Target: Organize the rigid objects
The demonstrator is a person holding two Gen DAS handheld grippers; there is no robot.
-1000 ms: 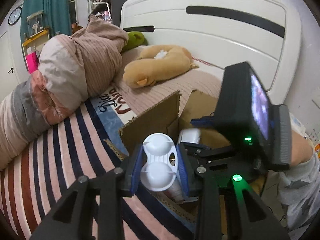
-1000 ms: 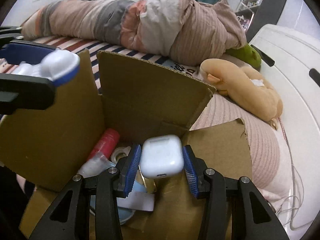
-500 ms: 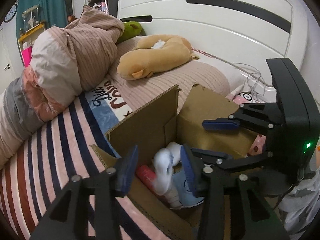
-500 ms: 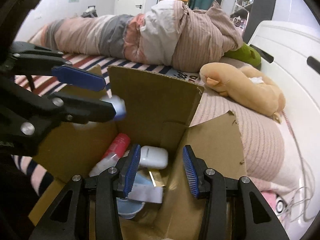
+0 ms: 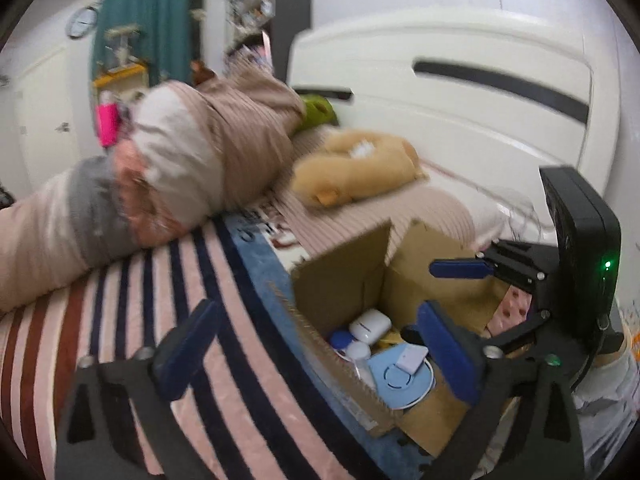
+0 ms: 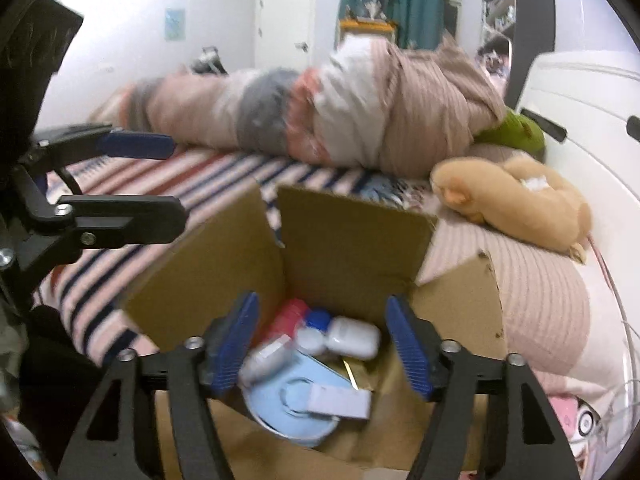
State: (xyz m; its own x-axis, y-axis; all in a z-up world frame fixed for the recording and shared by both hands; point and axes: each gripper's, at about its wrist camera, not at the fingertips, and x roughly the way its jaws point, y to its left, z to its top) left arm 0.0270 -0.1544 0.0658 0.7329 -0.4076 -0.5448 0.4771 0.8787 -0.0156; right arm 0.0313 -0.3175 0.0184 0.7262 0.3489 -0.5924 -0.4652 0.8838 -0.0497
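Right wrist view shows the empty, spread right gripper (image 6: pixel 320 344) directly above the cardboard box (image 6: pixel 352 240), where the white earbud case (image 6: pixel 354 343) lies crosswise, nearer than the equally spread left gripper (image 5: pixel 316 344).

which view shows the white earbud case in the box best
The right wrist view: the white earbud case lies near centre, unobstructed, between the open tongs. The left wrist view shows it smaller, off to the side, beyond the cardboard box wall.

white earbud case (image 6: pixel 354 337) on side in open cardboard box (image 6: pixel 352 240) | blue-capped white bottle (image 6: pixel 314 330) touching it
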